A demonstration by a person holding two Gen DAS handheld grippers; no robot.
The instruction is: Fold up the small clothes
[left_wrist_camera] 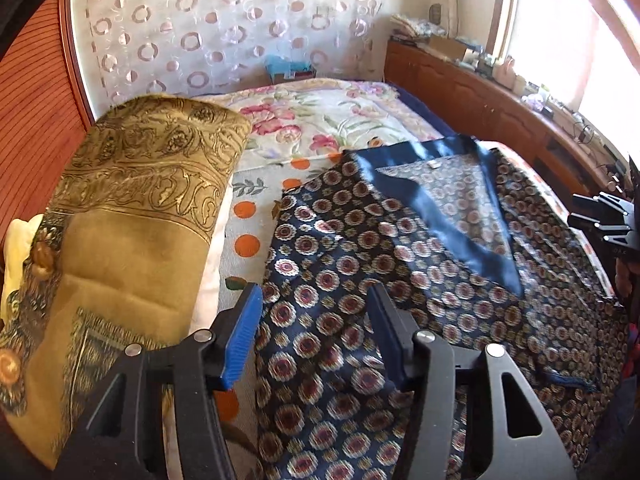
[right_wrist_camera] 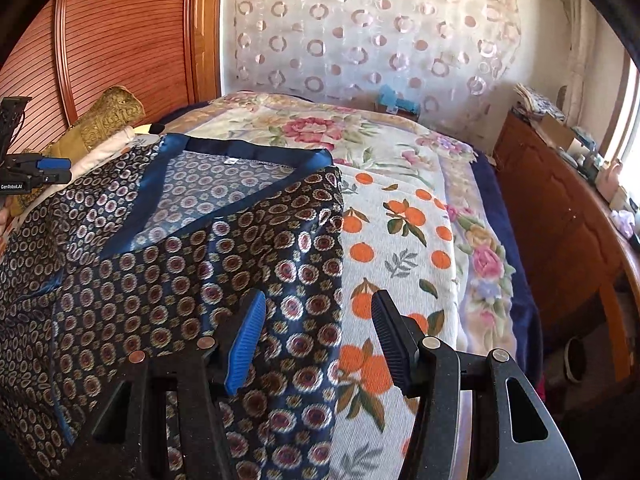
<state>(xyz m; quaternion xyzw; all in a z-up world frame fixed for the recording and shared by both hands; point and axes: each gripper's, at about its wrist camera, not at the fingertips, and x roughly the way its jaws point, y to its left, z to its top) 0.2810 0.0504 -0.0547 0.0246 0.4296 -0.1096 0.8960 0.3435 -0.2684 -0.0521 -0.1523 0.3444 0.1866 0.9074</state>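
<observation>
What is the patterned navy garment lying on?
The navy garment lies spread on a pale blanket printed with oranges, which covers a floral bedspread. The part of the blanket under the garment is hidden, so anything beneath it cannot be seen.

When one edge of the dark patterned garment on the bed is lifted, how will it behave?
The patterned garment will probably hang limp: it lies flat with soft creases. Its satin-like blue trim shines, so it may be slippery. It looks thin, so likely light.
</observation>
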